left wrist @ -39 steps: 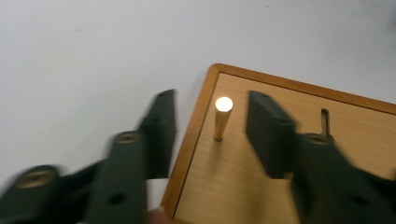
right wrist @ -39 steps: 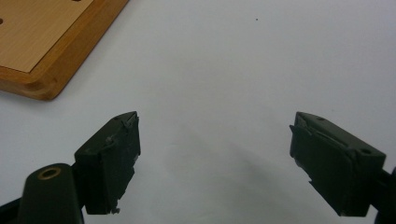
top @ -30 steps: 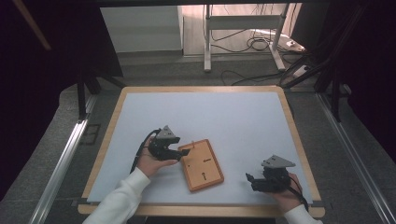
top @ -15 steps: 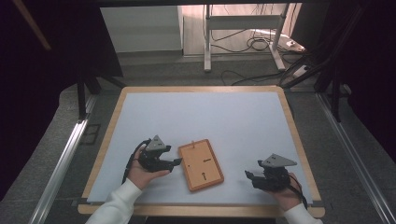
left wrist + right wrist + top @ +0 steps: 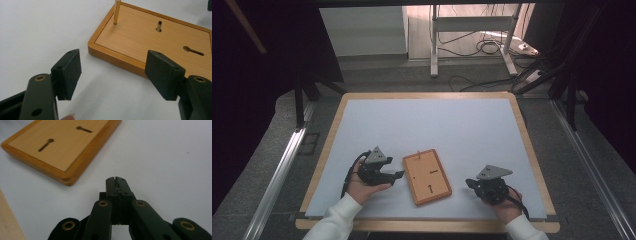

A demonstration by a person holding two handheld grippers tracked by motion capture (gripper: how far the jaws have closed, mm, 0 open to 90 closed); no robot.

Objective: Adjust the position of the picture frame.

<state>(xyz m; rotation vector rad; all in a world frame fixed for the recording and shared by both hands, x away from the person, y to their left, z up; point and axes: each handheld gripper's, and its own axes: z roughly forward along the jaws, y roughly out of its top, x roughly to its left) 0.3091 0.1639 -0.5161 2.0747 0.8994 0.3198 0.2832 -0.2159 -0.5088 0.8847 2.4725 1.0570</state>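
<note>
Backing off leftward, the left gripper [image 5: 398, 174] now sits released beside one wooden board [image 5: 427, 176] with two slots and one peg [image 5: 116, 12]; the right gripper [image 5: 470, 183] rests clenched, empty.

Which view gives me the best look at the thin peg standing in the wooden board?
The left gripper view: the peg rises upright from the wooden board close up. The high view shows it as a tiny stub. The right gripper view shows the board's slotted end.
</note>
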